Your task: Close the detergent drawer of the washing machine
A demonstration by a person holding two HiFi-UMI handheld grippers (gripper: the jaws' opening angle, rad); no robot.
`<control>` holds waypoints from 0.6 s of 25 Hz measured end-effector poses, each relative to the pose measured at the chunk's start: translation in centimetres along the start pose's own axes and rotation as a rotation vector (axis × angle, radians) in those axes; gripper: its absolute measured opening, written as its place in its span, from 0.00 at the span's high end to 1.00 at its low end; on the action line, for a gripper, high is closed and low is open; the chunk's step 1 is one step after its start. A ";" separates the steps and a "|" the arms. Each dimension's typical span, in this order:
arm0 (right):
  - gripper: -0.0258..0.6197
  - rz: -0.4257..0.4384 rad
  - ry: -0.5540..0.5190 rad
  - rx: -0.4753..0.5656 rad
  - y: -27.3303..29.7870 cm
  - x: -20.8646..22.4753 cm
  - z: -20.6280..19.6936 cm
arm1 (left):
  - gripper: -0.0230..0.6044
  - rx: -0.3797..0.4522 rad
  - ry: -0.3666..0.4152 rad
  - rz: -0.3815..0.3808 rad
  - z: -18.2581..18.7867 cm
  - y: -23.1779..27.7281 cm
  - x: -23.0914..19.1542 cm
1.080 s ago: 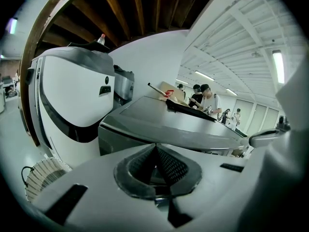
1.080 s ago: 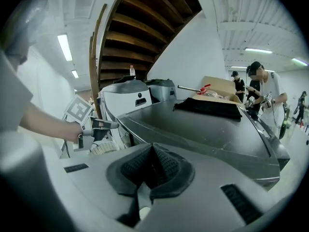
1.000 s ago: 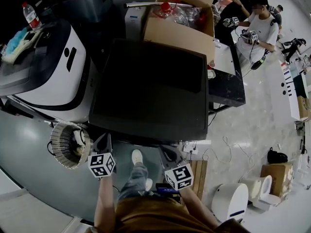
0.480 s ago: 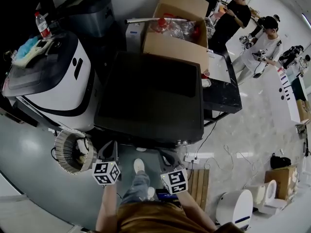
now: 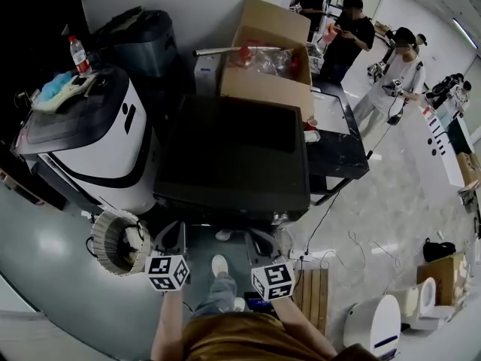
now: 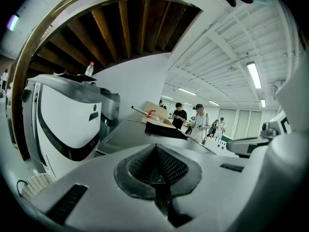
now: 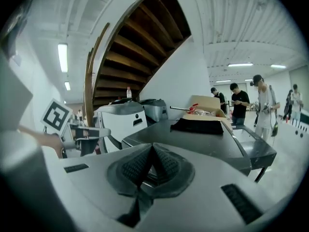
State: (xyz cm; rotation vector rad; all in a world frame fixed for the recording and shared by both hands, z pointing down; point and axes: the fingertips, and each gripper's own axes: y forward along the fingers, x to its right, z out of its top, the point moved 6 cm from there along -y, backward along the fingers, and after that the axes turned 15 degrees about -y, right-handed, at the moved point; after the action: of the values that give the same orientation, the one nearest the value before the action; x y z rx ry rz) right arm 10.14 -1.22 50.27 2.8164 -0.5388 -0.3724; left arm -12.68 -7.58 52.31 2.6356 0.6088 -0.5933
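The washing machine has a flat dark top and fills the middle of the head view. Its front face and detergent drawer are hidden from above, and neither gripper view shows the drawer. My left gripper is held just before the machine's front left corner. My right gripper is before the front right. In the left gripper view the left gripper is shut on nothing, its ribbed pads meeting, with the machine's top beyond. The right gripper is likewise shut and holds nothing, pointing at the machine's top.
A white and black appliance stands left of the washing machine, with a round wire fan on the floor by it. A cardboard box is behind and a black table to the right. People stand far right. Cables and a wooden pallet lie near my feet.
The head view has shifted, so the machine sits higher and further off in it. Both grippers stay shut side by side before its front edge, now slightly further back.
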 end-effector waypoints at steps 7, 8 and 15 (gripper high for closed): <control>0.94 -0.034 0.049 0.082 -2.2 -0.3 2.6 | 0.92 0.078 0.011 -0.025 2.3 -3.0 1.6; 0.94 -0.040 0.060 0.087 -2.4 -0.3 2.7 | 0.92 0.089 0.009 -0.026 2.5 -3.3 1.7; 0.94 -0.058 0.059 0.115 -3.4 -0.2 3.3 | 0.92 0.134 0.029 -0.036 3.4 -4.7 2.9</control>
State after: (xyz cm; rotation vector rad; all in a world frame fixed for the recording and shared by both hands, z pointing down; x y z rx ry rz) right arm 10.10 1.30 46.22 2.9484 -0.4815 -0.2766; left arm -13.65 -4.18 46.92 2.7676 0.6472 -0.6271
